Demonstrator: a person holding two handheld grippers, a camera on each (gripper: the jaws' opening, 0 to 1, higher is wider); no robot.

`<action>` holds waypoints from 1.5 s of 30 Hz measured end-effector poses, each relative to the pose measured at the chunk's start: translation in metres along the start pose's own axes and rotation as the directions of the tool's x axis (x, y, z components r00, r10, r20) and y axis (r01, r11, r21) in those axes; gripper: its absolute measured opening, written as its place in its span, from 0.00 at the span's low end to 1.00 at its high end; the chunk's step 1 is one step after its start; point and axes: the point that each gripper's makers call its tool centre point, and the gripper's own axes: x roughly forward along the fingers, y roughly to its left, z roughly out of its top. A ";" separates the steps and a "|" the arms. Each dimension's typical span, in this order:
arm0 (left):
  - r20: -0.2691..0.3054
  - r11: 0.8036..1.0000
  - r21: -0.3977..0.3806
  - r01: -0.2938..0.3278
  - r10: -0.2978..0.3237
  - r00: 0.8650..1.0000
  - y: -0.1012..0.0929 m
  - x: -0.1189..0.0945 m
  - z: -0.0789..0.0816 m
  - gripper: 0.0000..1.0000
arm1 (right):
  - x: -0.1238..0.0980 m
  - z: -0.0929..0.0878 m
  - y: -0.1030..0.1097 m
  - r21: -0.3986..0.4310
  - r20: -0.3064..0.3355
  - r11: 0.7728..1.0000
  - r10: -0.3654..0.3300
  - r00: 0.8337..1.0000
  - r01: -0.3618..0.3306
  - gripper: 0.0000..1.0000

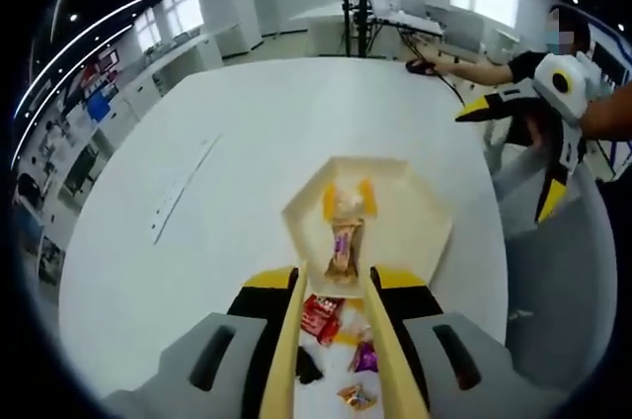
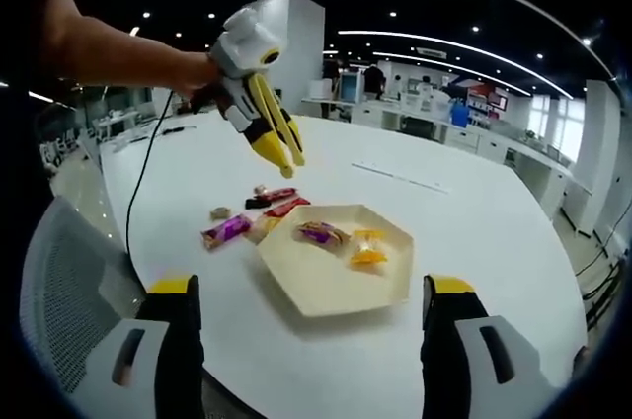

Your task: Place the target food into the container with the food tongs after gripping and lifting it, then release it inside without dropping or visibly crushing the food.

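My left gripper (image 1: 336,291) is shut on a pair of tan food tongs (image 1: 286,350), whose arms stand apart and run forward over the table. Between their tips I look down on a brown-and-purple wrapped snack (image 1: 342,253) lying in the cream hexagonal tray (image 1: 415,211), beside a yellow wrapped candy (image 1: 348,200). In the right gripper view the left gripper (image 2: 247,53) hangs well above the table, and the tongs' tips (image 2: 284,150) hold nothing. Both snacks (image 2: 321,233) (image 2: 368,249) rest in the tray (image 2: 326,291). My right gripper (image 2: 311,340) is open and empty.
Several loose wrapped snacks lie on the white round table (image 2: 474,231) beside the tray, among them a purple one (image 2: 227,231) and a red one (image 2: 283,207). A cable (image 2: 138,182) trails over the table's edge. A person sits at a desk (image 1: 533,58) beyond.
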 end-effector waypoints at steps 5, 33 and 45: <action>0.009 0.999 -0.029 -0.024 0.024 1.000 0.004 -0.010 -0.019 0.26 | 0.000 0.000 0.000 0.002 -0.001 1.000 -0.001 1.000 0.001 0.91; -0.047 0.990 -0.113 -0.090 0.085 0.995 -0.010 -0.034 -0.116 0.26 | 0.001 -0.001 0.003 -0.007 -0.007 1.000 0.012 1.000 -0.012 0.90; -0.055 0.976 -0.182 -0.119 0.111 0.992 -0.012 -0.044 -0.145 0.26 | 0.001 -0.001 0.003 -0.006 -0.006 1.000 0.014 1.000 -0.014 0.89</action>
